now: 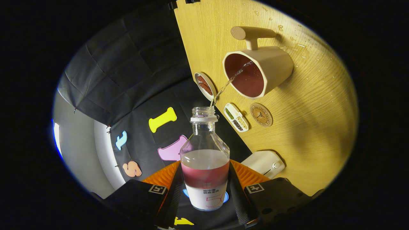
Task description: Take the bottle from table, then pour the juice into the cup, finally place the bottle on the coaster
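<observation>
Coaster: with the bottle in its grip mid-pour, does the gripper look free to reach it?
Probably yes. The gripper holds the bottle, and the coaster lies bare beside the cup, nothing on it.

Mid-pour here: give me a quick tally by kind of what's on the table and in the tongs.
Bottle, gripped by the tongs, pouring: 1
Cup: 1
Coaster: 1
Dishes: 2, round and divided
White device: 1
Total: 6

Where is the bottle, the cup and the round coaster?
bottle [204, 156]: gripper view, on its clear glass body, held between the tongs [204, 188].
cup [274, 65]: gripper view, on its beige outer wall, beyond the bottle's mouth.
coaster [261, 114]: gripper view, on its round printed top, beside the cup.
</observation>
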